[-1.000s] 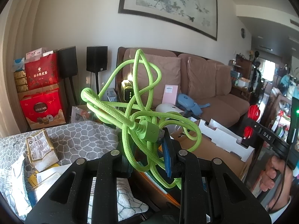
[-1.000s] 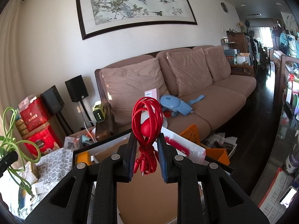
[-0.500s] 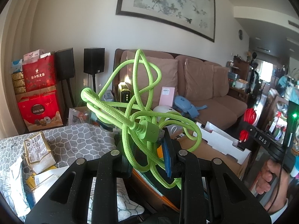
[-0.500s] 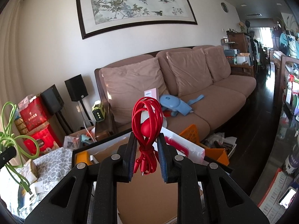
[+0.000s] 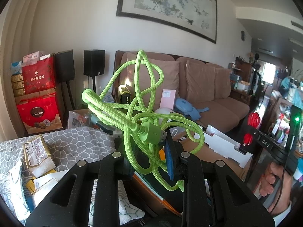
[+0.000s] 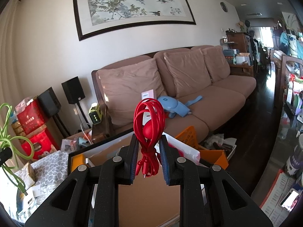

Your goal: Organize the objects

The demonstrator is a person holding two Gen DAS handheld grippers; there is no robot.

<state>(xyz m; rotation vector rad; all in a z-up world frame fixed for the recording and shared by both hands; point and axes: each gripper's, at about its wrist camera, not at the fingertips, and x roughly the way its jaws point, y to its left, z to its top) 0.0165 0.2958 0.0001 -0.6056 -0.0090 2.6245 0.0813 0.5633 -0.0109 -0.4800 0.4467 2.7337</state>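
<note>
1. Left gripper [image 5: 149,155]: clamped on a tangled green cable [image 5: 136,113]; left pad mostly hidden behind the loops, only the blue right pad plain to see.
2. Green cable: bunched up above and ahead of the left gripper's fingers, plug end lying against the right finger; lowest loop hanging below the pads, its end lost against the dark edge underneath.
3. Right gripper [image 6: 148,157]: closed on a coiled red cable [image 6: 148,121], coil standing up above the fingertips, knotted tail and plugs dangling between the blue pads.
4. Seen from the left gripper, far right: the other gripper with the red cable, held by a hand [image 5: 272,177] partly cut off by the frame edge.
5. Below and ahead of the right gripper: an open cardboard box [image 6: 106,155], its bottom partly hidden by the fingers.
6. Left of the left gripper: a grey patterned cloth [image 5: 75,141] with packets and papers on it, print too small to read.
7. Farther ahead: a brown sofa [image 6: 217,94] with cushions, a blue item [image 6: 174,106] on the seat, hard to identify.
8. Behind: a framed painting [image 6: 132,7] on a pale wall, black speakers [image 6: 73,92] and red gift boxes [image 5: 37,109] to the left.
</note>
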